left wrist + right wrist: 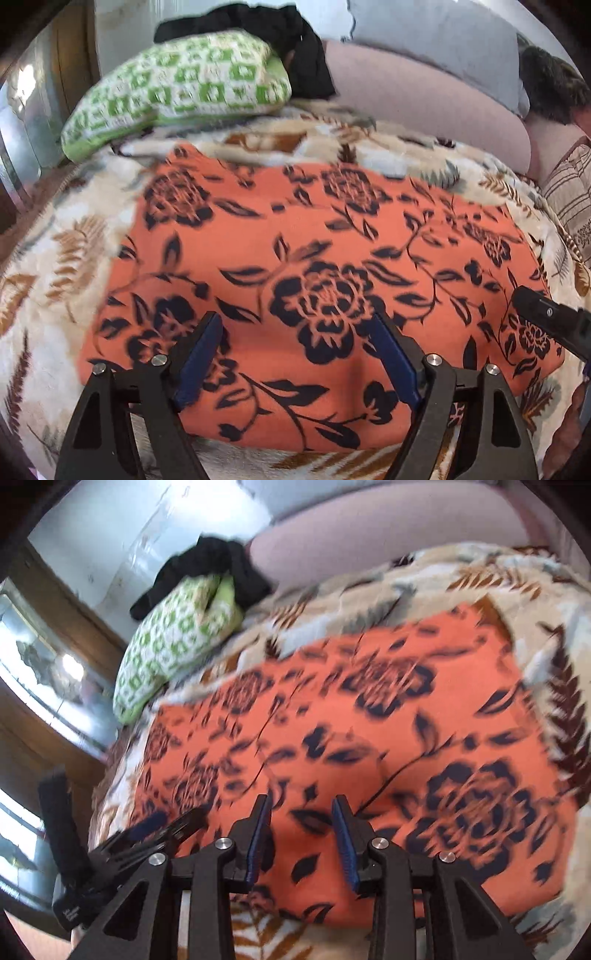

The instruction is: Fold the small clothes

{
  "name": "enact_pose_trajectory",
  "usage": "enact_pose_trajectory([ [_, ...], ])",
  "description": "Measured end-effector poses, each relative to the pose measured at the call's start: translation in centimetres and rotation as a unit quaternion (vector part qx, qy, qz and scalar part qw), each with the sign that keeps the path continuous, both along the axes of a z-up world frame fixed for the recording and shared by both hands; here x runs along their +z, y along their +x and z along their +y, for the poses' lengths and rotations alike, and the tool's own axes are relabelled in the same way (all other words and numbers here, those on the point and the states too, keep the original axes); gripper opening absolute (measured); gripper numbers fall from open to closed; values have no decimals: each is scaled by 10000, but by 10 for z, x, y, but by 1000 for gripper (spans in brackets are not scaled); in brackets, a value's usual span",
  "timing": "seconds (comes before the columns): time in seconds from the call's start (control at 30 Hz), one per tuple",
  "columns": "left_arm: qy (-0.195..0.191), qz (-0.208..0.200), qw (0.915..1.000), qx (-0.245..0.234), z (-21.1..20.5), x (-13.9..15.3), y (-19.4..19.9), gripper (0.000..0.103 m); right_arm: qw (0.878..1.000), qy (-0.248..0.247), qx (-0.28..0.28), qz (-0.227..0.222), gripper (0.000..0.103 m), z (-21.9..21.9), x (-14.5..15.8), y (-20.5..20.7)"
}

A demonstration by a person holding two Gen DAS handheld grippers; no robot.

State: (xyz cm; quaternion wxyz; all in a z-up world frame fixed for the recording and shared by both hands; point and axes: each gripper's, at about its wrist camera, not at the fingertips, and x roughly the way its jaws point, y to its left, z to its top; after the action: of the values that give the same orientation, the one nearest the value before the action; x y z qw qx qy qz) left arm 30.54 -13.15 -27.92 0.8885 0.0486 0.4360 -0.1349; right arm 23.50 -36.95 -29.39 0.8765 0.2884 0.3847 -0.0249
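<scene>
Garment: the orange floral cloth (295, 266) lies spread flat on the leaf-print blanket (55, 258), filling the middle of both views, its near hem toward 6 o'clock.
Left gripper (295, 354): jaws wide, nothing between them, poised over the near hem.
Right gripper (301, 834): jaws narrow but parted, nothing between the blue pads (258, 838); it shows at 3 o'clock in the left wrist view.
Risk 1: the plush blanket sits directly under the hem, so a deep pinch likely catches blanket pile with the cloth and drags both.
Risk 2: 2 grips at uneven depth probably skew the fold line.
Risk 3: the right gripper's narrow gap may ride over the hem and push a wrinkle instead of taking it.
Clutter: the green checked pillow (177, 92) and black garment (280, 40) at 11 o'clock could foul a long forward fold.
</scene>
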Motion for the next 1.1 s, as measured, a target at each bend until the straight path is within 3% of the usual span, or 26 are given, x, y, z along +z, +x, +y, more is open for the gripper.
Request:
enact_pose_trajectory([
  [0.07, -19, -13, 10000, 87, 7, 0, 6, 83, 9991, 47, -379, 168, 38, -16, -6, -1],
  [0.13, 252, 552, 9979, 229, 8, -22, 17, 83, 9959, 29, -569, 708, 38, -27, -25, 7],
  [0.17, 278, 750, 9965, 248, 9, -31, 20, 83, 9960, 78, -532, 718, 38, -28, -31, 8],
  [0.33, -273, 78, 9992, 279, 28, 11, 3, 83, 9986, 51, -461, 240, 38, -20, -6, -6],
  [0.43, -193, -153, 9950, 969, 65, 22, -7, 83, 9988, -115, -423, 231, 38, -16, 0, -13],
  [0.53, -714, 311, 9806, 1801, 112, 14, -10, 83, 9954, -95, -277, 914, 38, -14, -24, -10],
  [0.67, -1413, 781, 9583, 2358, 156, -2, -28, 83, 9961, -58, -263, 835, 38, -13, -20, -11],
  [0.8, -2632, 964, 9290, 2415, 181, -12, -37, 83, 9969, 467, -296, 554, 38, -14, -16, -21],
  [0.9, -2856, 1019, 9239, 2333, 178, -21, -30, 79, 9992, 377, 44, 150, 38, 1, -2, -23],
  [1.0, -3110, 1089, 9241, 1935, 167, -24, -23, 42, 9993, 244, 267, 41, 38, 18, 3, -21],
  [1.1, -3305, 1234, 9163, 1898, 158, -33, -15, 41, 9987, 297, 395, 78, 38, 27, -1, -17],
])
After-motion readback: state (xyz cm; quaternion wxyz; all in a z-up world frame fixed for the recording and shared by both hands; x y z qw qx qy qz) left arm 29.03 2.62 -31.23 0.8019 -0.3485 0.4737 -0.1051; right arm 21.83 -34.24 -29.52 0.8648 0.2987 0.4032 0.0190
